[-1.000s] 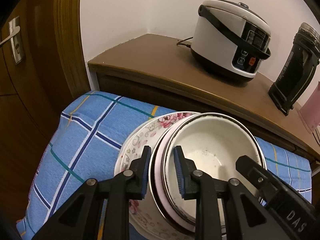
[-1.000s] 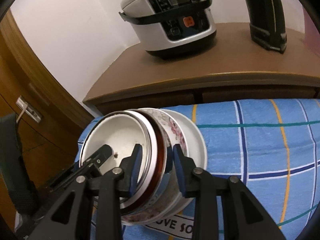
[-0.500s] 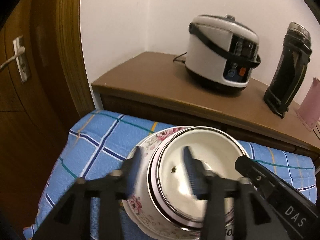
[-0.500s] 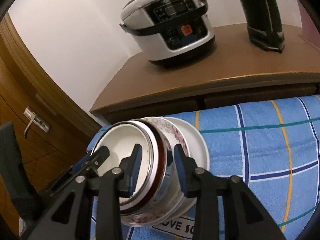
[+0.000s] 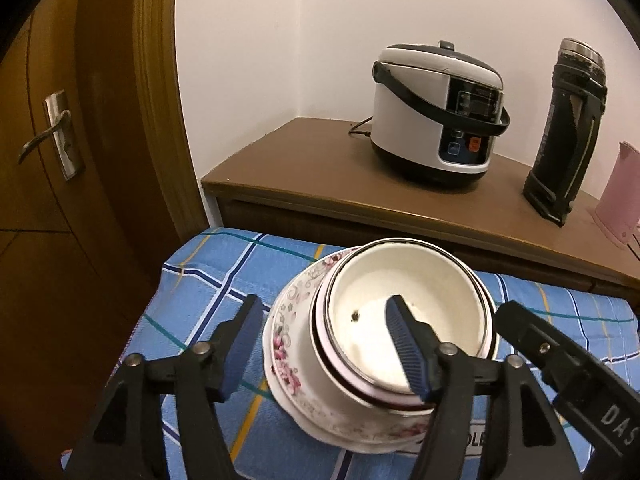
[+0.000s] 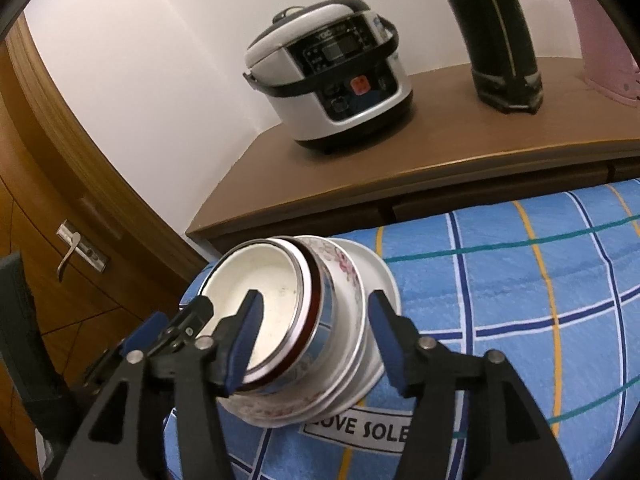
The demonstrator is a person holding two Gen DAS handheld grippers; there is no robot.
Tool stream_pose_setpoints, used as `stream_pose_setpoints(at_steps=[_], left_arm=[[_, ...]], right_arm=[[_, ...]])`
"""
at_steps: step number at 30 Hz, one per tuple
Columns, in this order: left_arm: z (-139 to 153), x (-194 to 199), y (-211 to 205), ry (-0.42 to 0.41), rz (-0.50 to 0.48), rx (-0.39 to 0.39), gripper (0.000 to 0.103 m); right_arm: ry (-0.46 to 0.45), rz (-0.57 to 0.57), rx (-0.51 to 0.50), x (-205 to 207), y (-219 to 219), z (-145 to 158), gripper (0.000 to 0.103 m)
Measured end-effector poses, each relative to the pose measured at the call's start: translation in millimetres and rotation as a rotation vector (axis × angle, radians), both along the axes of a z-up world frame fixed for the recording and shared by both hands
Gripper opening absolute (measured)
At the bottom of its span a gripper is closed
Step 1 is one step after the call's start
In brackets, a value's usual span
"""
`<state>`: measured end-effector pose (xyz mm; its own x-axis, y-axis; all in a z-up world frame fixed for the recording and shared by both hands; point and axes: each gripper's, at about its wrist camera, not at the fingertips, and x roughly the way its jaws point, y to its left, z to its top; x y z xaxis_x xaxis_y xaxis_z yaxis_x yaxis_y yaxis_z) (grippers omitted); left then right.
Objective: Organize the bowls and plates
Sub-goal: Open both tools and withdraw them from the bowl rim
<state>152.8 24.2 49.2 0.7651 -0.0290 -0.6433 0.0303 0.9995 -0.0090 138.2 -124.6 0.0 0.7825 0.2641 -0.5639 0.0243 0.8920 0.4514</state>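
Cloth (image 5: 208, 280): blue, checked with white, navy, teal and yellow lines. Top bowl (image 5: 408, 320): cream inside, dark rim. Plate (image 5: 286, 344): white with pink flowers. Rice cooker (image 5: 436, 108): white and black. Cabinet (image 5: 304, 176): brown. Finger pads (image 5: 404, 344): blue.

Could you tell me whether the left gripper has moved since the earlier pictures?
Yes. The left gripper has backed away from the rice cooker, its jaws opening off the bowl stack.

walls: plain white, meeting in a corner | door: brown wooden door (image 5: 52, 208) with metal lever handle (image 5: 48, 136), at left | furniture: low brown wooden cabinet (image 5: 320, 184) in the corner; blue checked cloth-covered surface (image 6: 520, 280) just before it | light: warm, dim
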Motion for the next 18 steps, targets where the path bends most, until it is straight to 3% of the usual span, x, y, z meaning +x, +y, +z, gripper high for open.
stream_pose_setpoints(at_steps=[4, 10, 18], left_arm=[[3.3, -13.3, -0.2, -0.037, -0.010, 0.007, 0.075], [7.9, -30.6, -4.6, -0.075, -0.015, 0.043, 0.080], [8.3, -46.5, -3.8, -0.093, -0.031, 0.034, 0.080]], right_arm=[[-0.044, -0.008, -0.002, -14.2, 1.8, 4.0, 0.078], [-0.120, -0.010, -0.020, -35.8, 5.8, 14.8, 0.091], [-0.188, -0.017, -0.052, -57.7, 8.6, 21.4, 0.096]])
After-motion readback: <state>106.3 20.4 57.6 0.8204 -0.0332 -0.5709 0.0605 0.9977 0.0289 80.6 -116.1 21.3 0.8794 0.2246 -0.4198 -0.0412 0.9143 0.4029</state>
